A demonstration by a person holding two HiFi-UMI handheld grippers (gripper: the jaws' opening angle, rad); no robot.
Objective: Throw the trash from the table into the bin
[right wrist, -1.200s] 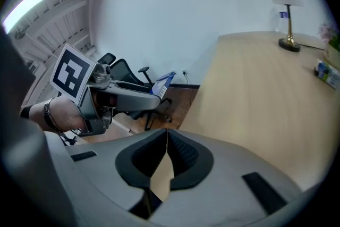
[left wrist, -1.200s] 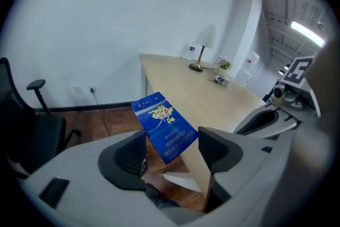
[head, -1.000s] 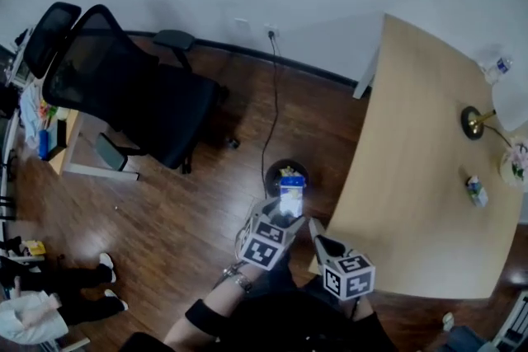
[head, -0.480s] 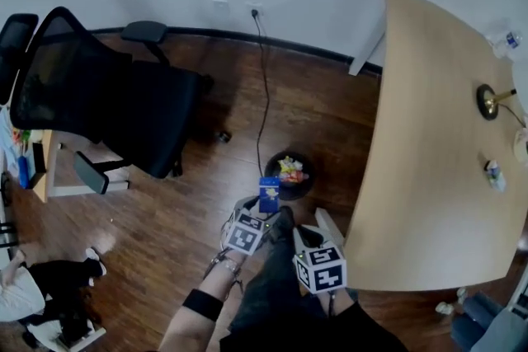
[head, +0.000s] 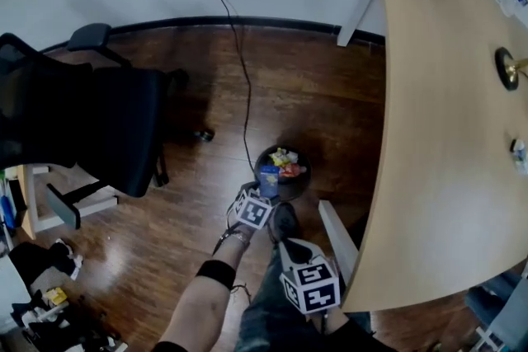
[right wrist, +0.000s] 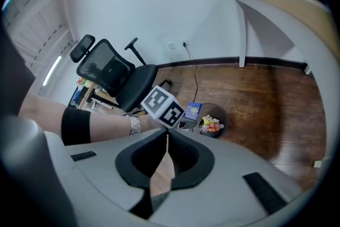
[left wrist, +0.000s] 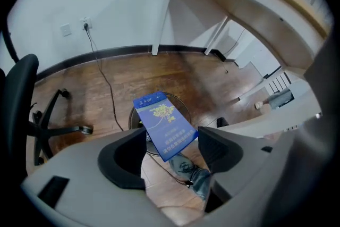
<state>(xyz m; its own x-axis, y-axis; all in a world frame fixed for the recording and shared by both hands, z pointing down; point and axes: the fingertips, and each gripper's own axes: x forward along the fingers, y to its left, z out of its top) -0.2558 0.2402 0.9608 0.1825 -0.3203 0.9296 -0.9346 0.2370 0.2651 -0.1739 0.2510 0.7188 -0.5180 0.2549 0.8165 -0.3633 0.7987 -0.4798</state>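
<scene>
A blue carton (left wrist: 163, 124) with yellow print is held between the pads of my left gripper (left wrist: 170, 147). In the head view the carton (head: 269, 176) hangs at the near left rim of the round black bin (head: 299, 187), and my left gripper (head: 266, 189) is shut on it just above the floor. The bin (right wrist: 212, 120) holds several colourful wrappers. My right gripper (right wrist: 166, 138) is shut with nothing in it. It hovers lower in the head view (head: 290, 245), nearer the person's body, beside the table edge.
The wooden table (head: 437, 136) fills the right side, with a lamp base (head: 507, 68) and small items on it at the far right. A black office chair (head: 91, 128) stands at the left. A cable (head: 239, 78) runs from the wall socket toward the bin. A shoe (left wrist: 188, 170) is close below the carton.
My left gripper has come down with the blue carton to the bin's rim. My right gripper has sunk too. The head camera has tilted further down and closer to the floor.
</scene>
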